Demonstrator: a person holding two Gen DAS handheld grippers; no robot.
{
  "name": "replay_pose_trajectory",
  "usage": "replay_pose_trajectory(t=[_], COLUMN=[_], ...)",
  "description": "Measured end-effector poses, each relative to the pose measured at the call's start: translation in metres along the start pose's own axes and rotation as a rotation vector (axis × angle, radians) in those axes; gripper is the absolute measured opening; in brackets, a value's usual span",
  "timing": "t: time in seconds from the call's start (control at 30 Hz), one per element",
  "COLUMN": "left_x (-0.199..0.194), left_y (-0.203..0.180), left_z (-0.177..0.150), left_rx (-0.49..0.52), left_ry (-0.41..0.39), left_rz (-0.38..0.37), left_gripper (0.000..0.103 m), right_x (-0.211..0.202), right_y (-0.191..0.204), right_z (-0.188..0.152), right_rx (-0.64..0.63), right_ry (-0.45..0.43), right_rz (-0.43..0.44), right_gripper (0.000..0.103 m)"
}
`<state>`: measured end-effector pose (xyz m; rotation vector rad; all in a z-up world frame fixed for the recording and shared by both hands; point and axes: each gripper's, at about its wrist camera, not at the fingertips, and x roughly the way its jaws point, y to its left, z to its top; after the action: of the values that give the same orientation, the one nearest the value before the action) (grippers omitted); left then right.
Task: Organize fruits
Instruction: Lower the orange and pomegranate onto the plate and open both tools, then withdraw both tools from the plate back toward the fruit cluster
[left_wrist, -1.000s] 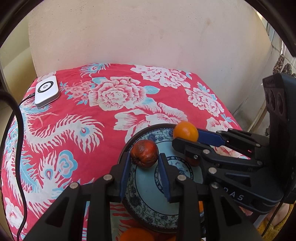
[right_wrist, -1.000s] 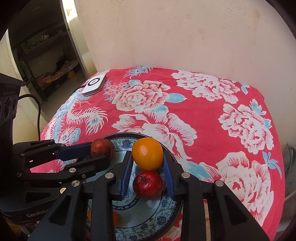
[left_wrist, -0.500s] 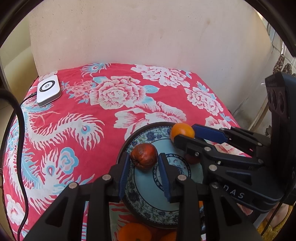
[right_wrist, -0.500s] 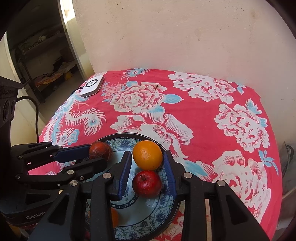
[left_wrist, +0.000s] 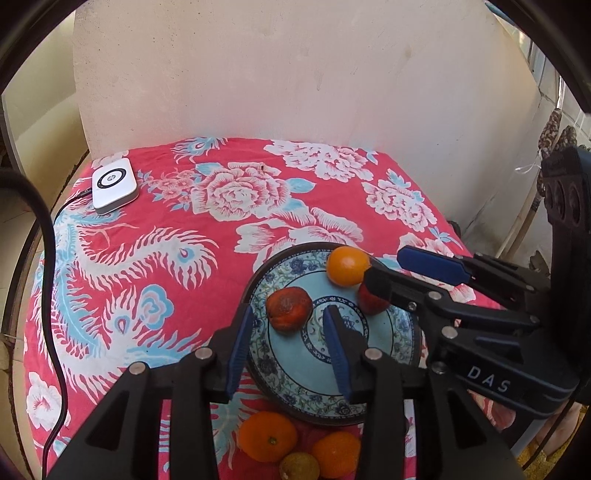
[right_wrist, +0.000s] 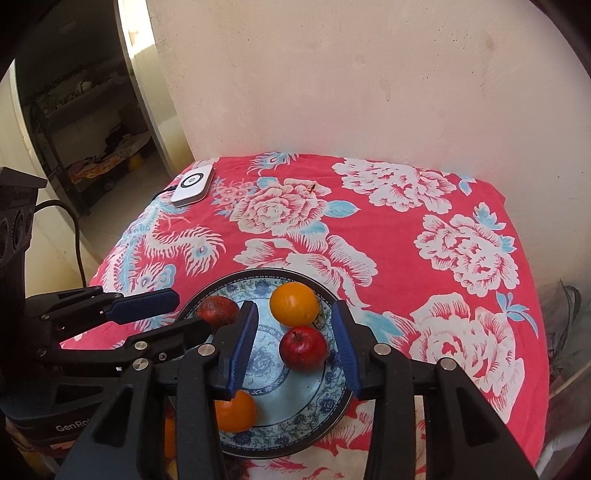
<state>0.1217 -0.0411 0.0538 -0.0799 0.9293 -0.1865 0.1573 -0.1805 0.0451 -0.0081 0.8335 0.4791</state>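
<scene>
Left wrist view: left gripper (left_wrist: 288, 341) is hanging released over the blue-patterned plate (left_wrist: 295, 391), blue fingers spread wide and gripping nothing. A wrinkled dark-red fruit (left_wrist: 289, 309) is sitting on the plate just ahead of the fingertips, apart from both pads. An orange (left_wrist: 347, 266) is lying at the plate's far rim, with a red apple (left_wrist: 371, 301) beside it, partly hidden by the right gripper (left_wrist: 384, 271) reaching in from the right. Off the plate, at the near edge, two oranges (left_wrist: 267, 436) and a small yellow-brown fruit (left_wrist: 299, 466) are resting on the red floral cloth (left_wrist: 147, 258) covering the worktop. A white device (left_wrist: 113, 184) with a cable is sitting at the far left corner. Right wrist view: right gripper (right_wrist: 293, 345) is also released, fingers wide; the red apple (right_wrist: 303, 347) is sitting between them on the plate (right_wrist: 317, 410), touching neither. The orange (right_wrist: 293, 303) is lying just beyond it, touching it. Another orange (right_wrist: 236, 411) is showing at the plate's near-left edge behind the left finger; can't tell whether it's on the plate. Left gripper (right_wrist: 177, 314) is coming in from the left beside the dark fruit (right_wrist: 218, 311).
</scene>
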Motion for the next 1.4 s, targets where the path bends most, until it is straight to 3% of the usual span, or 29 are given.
replay_pose_trajectory(t=[0.67, 1.4], left_x=[-0.039, -0.062], left_y=[-0.002, 0.012], left_z=[-0.027, -0.076], left_rx=[-0.009, -0.044], left_ry=[-0.004, 0.031], left_rz=[0.023, 0.050], left_gripper=[0.042, 0.042], right_x=[-0.051, -0.069], right_y=[0.024, 0.039], right_z=[-0.029, -0.077], right_rx=[-0.012, 0.003], right_ry=[-0.035, -0.002], right_rz=[-0.015, -0.010], right_gripper=[0.043, 0.043])
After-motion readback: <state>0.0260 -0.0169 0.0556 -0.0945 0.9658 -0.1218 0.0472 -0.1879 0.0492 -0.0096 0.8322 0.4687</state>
